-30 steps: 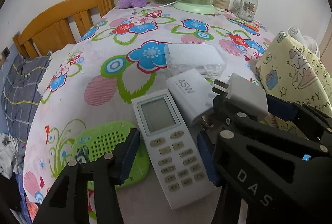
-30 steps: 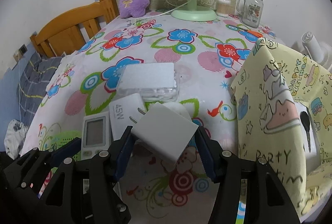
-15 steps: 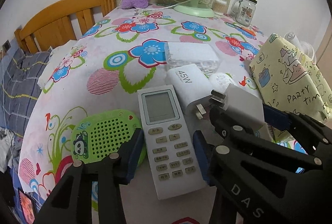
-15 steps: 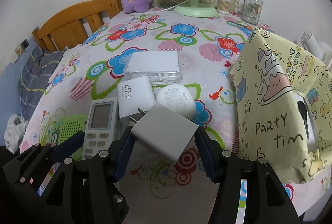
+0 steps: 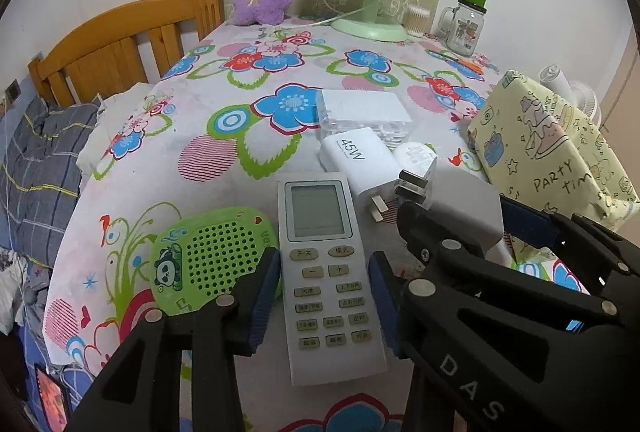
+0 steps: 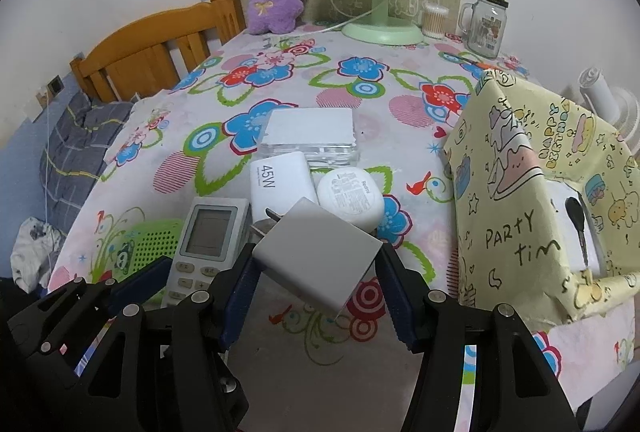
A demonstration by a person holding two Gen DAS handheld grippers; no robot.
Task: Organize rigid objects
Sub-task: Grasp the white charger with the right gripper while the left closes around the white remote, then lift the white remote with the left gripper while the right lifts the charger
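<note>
The right gripper [image 6: 318, 274] pinches a white plug adapter [image 6: 318, 258] between its blue pads, holding it tilted above the floral tablecloth [image 6: 280, 79], prongs pointing toward the 45W charger [image 6: 280, 183] and the round white case [image 6: 350, 193]. The left gripper [image 5: 324, 302] is spread wide, its fingers flanking the lower half of the white remote control [image 5: 326, 264] lying flat on the cloth; whether the pads touch it cannot be told. A green perforated gadget [image 5: 208, 258] lies just beside the remote.

Small devices clustered on the table [image 5: 248, 135]

Remote [image 5: 328, 264] lies right of the speaker [image 5: 208, 256]; 45W charger [image 5: 360, 159] behind it, clear box [image 5: 364, 111] farther back.
</note>
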